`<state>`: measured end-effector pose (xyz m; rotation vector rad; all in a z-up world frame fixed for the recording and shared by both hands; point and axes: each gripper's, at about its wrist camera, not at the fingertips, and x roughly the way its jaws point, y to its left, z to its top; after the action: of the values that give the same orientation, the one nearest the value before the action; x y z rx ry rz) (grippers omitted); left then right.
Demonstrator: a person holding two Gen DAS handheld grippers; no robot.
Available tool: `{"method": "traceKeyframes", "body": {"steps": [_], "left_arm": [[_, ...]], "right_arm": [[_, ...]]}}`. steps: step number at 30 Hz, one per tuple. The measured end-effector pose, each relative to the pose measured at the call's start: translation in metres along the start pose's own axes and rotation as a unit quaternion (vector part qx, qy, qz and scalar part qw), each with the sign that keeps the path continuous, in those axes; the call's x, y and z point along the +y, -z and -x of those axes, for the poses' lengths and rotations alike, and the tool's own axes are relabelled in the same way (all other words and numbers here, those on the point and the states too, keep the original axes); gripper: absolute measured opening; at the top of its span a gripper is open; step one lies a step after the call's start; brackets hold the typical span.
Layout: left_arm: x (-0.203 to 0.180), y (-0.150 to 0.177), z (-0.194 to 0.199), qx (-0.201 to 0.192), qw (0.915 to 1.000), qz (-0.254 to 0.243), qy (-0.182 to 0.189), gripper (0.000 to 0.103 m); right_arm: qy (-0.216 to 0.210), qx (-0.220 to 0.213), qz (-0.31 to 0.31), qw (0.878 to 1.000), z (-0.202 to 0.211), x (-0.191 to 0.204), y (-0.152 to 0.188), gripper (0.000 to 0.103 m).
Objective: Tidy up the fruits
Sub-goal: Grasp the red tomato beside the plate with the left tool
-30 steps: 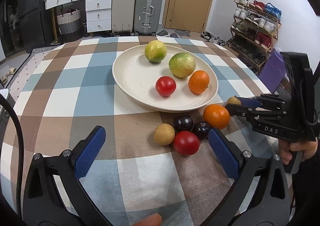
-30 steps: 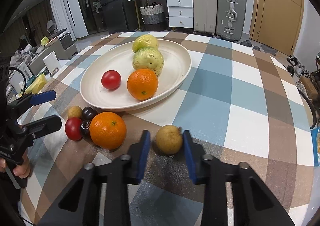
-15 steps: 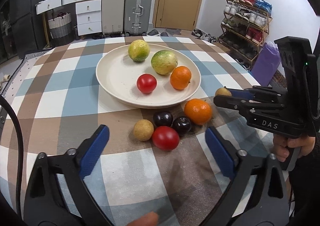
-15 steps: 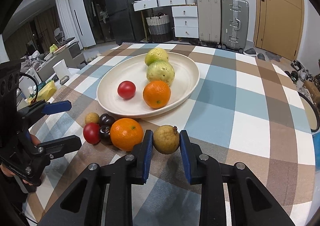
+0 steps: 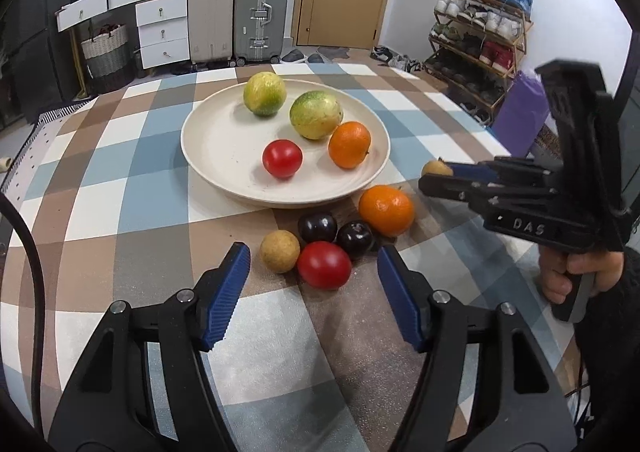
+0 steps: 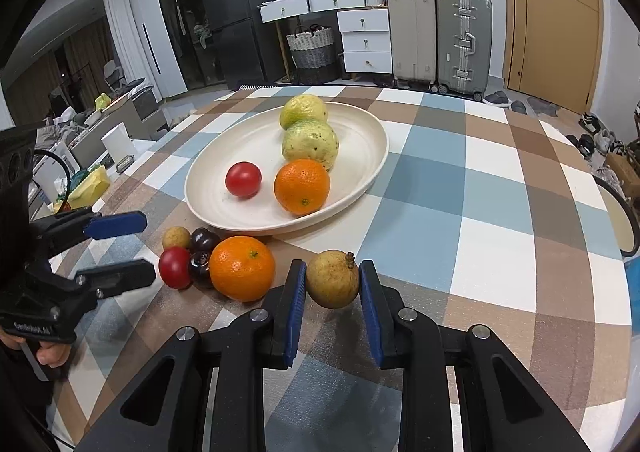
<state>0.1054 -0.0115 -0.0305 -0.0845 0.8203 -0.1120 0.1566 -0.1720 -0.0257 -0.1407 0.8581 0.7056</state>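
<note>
The right gripper (image 6: 333, 306) clamps a round tan-brown fruit (image 6: 332, 278) while the left gripper (image 5: 313, 294), its jaws just narrowing and empty, faces a glossy red tomato (image 5: 324, 265).

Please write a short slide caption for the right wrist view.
Right gripper holds a brown fruit just above the checked table, near the plate.

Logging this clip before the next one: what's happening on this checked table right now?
A person is sorting fruit with handheld tongs. The right tongs are clamped on a small tan-brown round fruit, lifted just off the checked tablecloth. The left tongs have just been closing around a red tomato, not yet gripping it. The cream round plate already holds four fruits.
</note>
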Motion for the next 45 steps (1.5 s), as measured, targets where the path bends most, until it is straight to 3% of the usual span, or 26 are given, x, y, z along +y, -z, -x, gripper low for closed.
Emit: {"method": "traceKeyframes", "body": {"steps": [8,15,24,27,45], "left_arm": [[0.006,0.003,-0.007,0.016,0.9997,0.016,0.007,0.059],[-0.003,0.006,-0.013,0.043,0.9989,-0.002,0.022,0.041],[-0.004,0.007,-0.018,0.046,0.9988,0.001,0.017,0.04],[-0.007,0.007,-0.022,0.049,0.9987,-0.003,0.011,0.028],[-0.01,0.005,-0.008,0.021,0.9994,-0.022,0.016,0.026]], "right_arm": [[-0.001,-0.001,0.001,1.0,0.001,0.0,0.0,0.027],[0.0,0.0,-0.002,1.0,0.002,-0.001,-0.001,0.027],[-0.001,-0.001,-0.002,1.0,0.002,-0.001,0.0,0.027],[-0.001,0.0,-0.001,1.0,0.001,-0.001,0.0,0.027],[-0.011,-0.005,0.001,1.0,0.004,0.0,-0.001,0.027]]}}
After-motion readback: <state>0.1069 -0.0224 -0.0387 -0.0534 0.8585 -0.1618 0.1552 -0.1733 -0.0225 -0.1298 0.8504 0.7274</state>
